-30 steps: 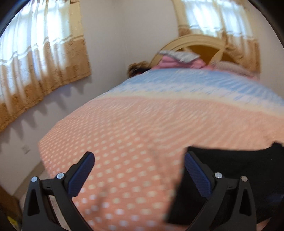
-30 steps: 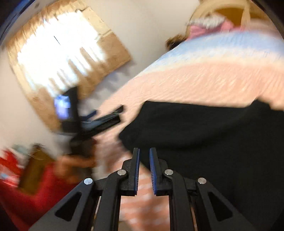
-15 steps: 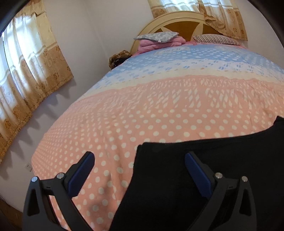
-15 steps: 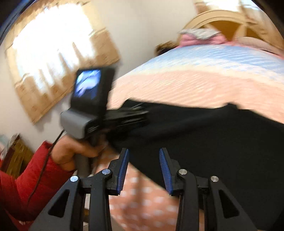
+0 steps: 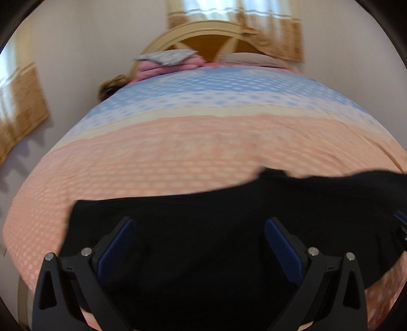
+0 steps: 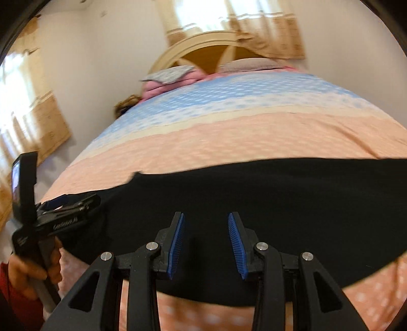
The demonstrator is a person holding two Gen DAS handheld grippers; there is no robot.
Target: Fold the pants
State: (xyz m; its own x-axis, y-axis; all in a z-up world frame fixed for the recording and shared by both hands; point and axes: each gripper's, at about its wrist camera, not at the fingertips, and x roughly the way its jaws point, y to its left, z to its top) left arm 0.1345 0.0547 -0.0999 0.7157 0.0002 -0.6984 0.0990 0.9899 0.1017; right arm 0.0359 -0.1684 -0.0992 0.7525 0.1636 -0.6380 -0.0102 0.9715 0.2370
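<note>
Your left gripper [image 5: 198,244] hangs spread wide over the flat, matte black pants [image 5: 203,229]. Your right gripper [image 6: 206,242], ribbed blue pads partly parted, pinches nothing above the dotted peach quilt [image 6: 229,137].

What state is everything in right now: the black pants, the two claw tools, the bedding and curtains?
Black pants: lying flat across the bed's near end, held by neither tool.
Left gripper: open wide over the pants, nothing between its jaws.
Right gripper: partly open, jaws just opened, empty.
Bedspread: spread smooth.
Pink blankets: folded, stacked at the headboard.
Pillow: lying flat.
Curtains: drawn, backlit.
</note>
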